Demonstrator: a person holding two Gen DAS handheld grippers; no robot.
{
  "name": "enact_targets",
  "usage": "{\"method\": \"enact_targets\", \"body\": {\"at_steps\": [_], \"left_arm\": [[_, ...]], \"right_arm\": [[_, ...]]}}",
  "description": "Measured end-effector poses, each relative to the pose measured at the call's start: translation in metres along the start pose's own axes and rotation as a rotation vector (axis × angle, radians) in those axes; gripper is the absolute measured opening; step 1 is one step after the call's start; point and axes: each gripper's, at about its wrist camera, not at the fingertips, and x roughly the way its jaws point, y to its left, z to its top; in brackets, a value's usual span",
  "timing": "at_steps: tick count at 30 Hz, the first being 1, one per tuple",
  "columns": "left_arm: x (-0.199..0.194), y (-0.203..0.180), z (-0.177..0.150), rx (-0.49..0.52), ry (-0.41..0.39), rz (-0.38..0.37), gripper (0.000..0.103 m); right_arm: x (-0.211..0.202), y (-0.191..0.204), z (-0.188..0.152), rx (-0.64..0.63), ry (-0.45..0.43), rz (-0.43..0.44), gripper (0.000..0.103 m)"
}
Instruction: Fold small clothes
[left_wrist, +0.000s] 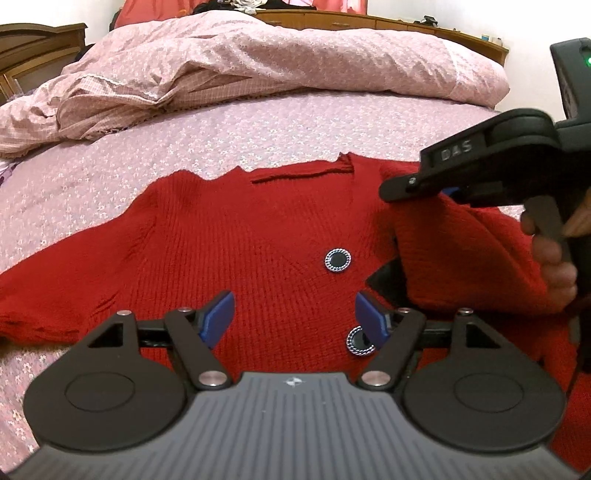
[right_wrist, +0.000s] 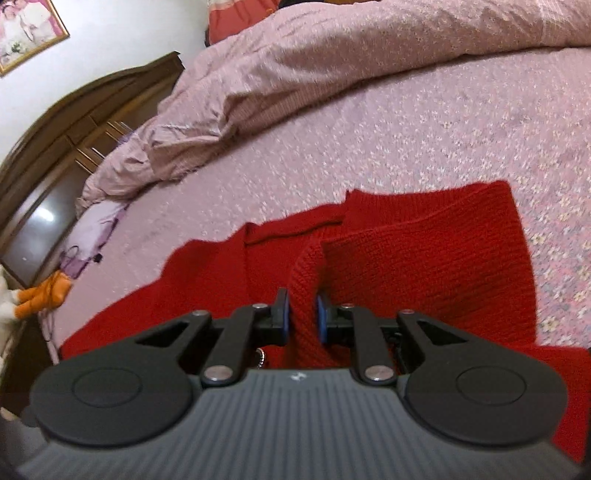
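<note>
the right tongs (right_wrist: 303, 317) pinch a fold of the red cardigan (left_wrist: 240, 236) on the bed (left_wrist: 129, 155); the left tongs (left_wrist: 293, 317) hang released above it.

You can read just one marking: the raised letters "DAS" on the black plastic finger arm of the right gripper (left_wrist: 417, 184), at the right of the left wrist view. Nothing else is legible.

Cardigan (left_wrist: 229, 236) flat on bed (left_wrist: 258, 125); bunched quilt (left_wrist: 258, 62) behind it. Right sleeve (right_wrist: 424, 258) lifted over front. Headboard (right_wrist: 74, 122) at bed's left end.
</note>
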Motion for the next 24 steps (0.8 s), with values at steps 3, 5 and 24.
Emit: {"method": "enact_targets", "body": {"at_steps": [3, 5, 24], "left_arm": [[0.004, 0.001, -0.002, -0.005, 0.011, 0.017, 0.077], [0.005, 0.003, -0.003, -0.012, 0.016, 0.026, 0.078], [-0.015, -0.01, 0.002, 0.005, -0.035, -0.013, 0.082]], "right_arm": [[0.011, 0.001, -0.004, 0.005, 0.004, -0.032, 0.024], [0.015, -0.002, -0.006, 0.025, 0.006, -0.058, 0.028], [-0.12, -0.046, -0.033, 0.14, -0.152, -0.233, 0.064]]}}
